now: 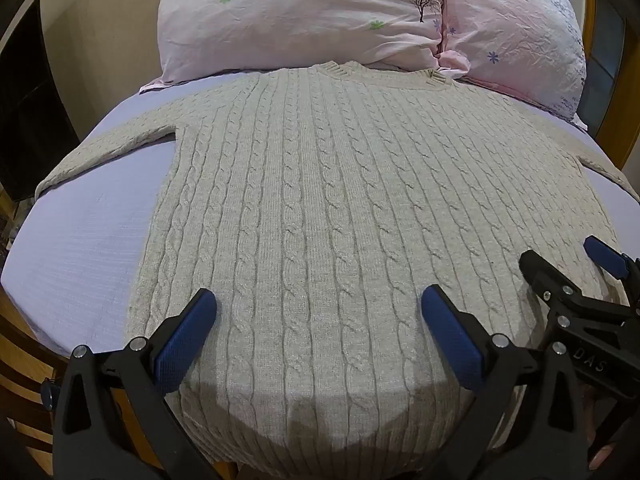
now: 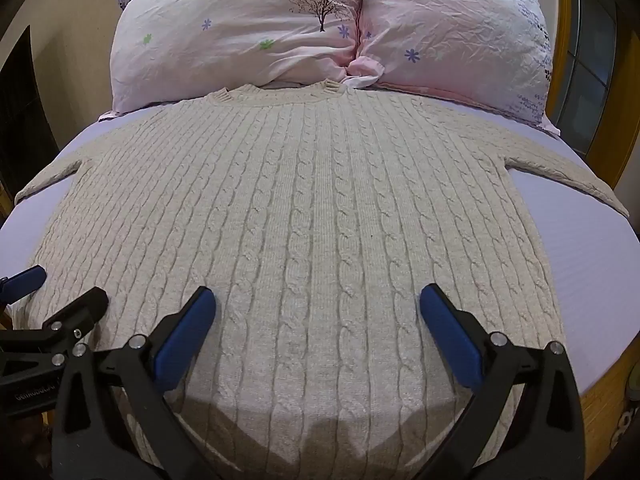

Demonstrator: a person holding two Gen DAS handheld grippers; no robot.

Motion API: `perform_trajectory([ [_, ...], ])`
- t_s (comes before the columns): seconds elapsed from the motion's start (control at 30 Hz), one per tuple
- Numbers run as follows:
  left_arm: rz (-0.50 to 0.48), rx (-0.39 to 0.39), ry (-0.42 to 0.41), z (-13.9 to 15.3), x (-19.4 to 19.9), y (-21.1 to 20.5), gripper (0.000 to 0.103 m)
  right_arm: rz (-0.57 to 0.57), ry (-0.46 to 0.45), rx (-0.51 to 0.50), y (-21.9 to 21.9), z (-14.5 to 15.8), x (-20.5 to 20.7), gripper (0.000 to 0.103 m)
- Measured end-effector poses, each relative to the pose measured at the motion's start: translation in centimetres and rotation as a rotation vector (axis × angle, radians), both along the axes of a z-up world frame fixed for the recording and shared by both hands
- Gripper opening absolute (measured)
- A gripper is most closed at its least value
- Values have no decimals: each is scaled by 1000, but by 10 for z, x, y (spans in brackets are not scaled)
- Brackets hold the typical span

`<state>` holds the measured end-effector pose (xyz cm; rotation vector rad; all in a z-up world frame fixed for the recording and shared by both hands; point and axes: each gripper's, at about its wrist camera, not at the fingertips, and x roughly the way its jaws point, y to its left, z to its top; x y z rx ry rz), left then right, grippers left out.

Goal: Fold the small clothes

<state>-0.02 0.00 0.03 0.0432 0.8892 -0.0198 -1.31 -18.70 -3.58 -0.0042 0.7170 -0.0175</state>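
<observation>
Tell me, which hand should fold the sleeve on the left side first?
Probably left. The left gripper hovers nearer the sweater's left sleeve; the right gripper sits toward the other side. Both are open and empty.

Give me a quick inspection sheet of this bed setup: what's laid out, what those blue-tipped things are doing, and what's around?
Surface: bed with a lilac sheet, smooth where it shows.
Job's things: beige cable-knit sweater spread flat, collar toward the pillows, both sleeves stretched out sideways; not yet folded.
Clutter: nothing seen apart from two pink floral pillows at the head, touching the collar edge.
Grippers: left tongs and right tongs both wide open over the hem end, holding nothing; side by side, each visible in the other's view.
Cables: nothing seen.
Surroundings: wooden bed frame at the near edge, cream wall behind, dark furniture at the left, a window at the right.
</observation>
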Motion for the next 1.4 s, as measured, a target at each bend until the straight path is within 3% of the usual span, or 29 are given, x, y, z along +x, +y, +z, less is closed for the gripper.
perform_trajectory([
  [0.93, 0, 1, -4, 0, 0, 0, 102, 2, -4, 0, 2, 2, -1, 101],
  [1.2, -12, 1, -44, -1, -7, 0, 102, 75, -41, 2, -3, 5, -4, 101],
  [1.33, -32, -13, -45, 3, -8, 6, 102, 184, -54, 55, -21, 12, -8, 101],
  [1.4, -49, -85, -53, 10, -3, 19, 102, 126, -127, 166, -64, 36, -11, 101],
])
